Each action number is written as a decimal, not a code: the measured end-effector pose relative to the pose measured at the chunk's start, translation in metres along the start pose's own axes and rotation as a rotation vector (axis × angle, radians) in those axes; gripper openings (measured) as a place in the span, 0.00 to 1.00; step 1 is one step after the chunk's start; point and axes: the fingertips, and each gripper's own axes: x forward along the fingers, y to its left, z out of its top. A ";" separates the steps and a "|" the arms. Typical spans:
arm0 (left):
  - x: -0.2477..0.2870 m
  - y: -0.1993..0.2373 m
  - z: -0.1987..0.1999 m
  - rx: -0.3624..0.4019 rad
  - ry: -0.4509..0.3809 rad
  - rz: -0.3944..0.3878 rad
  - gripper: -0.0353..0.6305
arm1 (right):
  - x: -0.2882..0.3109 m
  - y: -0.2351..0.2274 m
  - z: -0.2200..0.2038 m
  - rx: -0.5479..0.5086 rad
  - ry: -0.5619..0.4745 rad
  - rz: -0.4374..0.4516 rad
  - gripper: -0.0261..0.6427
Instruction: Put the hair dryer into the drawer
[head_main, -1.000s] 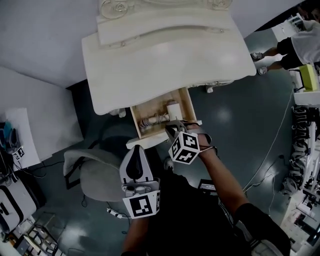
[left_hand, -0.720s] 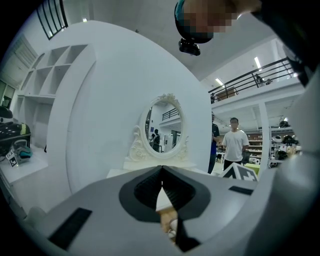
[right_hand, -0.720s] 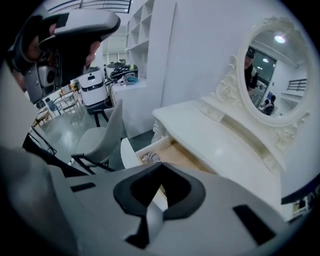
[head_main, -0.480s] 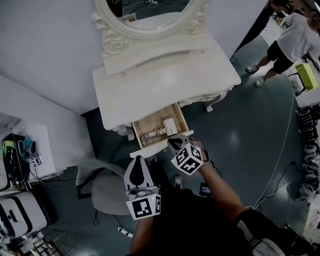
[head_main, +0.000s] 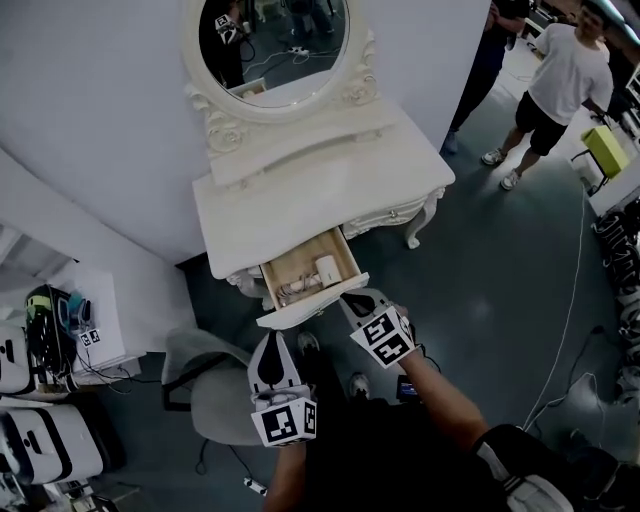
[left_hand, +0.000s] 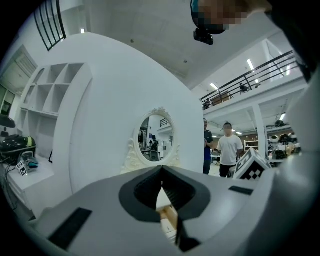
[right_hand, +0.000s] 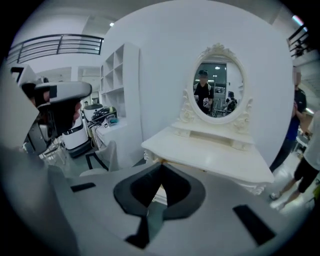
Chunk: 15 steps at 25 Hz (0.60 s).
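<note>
A white hair dryer (head_main: 324, 269) with coiled cord lies inside the open wooden drawer (head_main: 312, 303) of a cream carved bench (head_main: 310, 200). Left tongs (head_main: 272, 342) and right tongs (head_main: 350, 297) hover nearby, both pressed together and empty. If closing, push the drawer front squarely at its centre.

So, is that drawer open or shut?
Open: the drawer sticks out from under the dressing table, and white things lie visible inside it.
</note>
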 end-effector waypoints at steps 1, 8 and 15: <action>-0.006 -0.002 -0.004 0.002 0.001 0.004 0.09 | -0.010 0.000 0.002 0.014 -0.022 -0.004 0.08; -0.022 -0.021 0.004 0.036 -0.018 -0.007 0.09 | -0.055 -0.004 0.018 0.079 -0.138 -0.036 0.08; -0.024 -0.020 0.010 0.038 -0.013 -0.023 0.09 | -0.075 0.006 0.035 0.135 -0.208 -0.038 0.08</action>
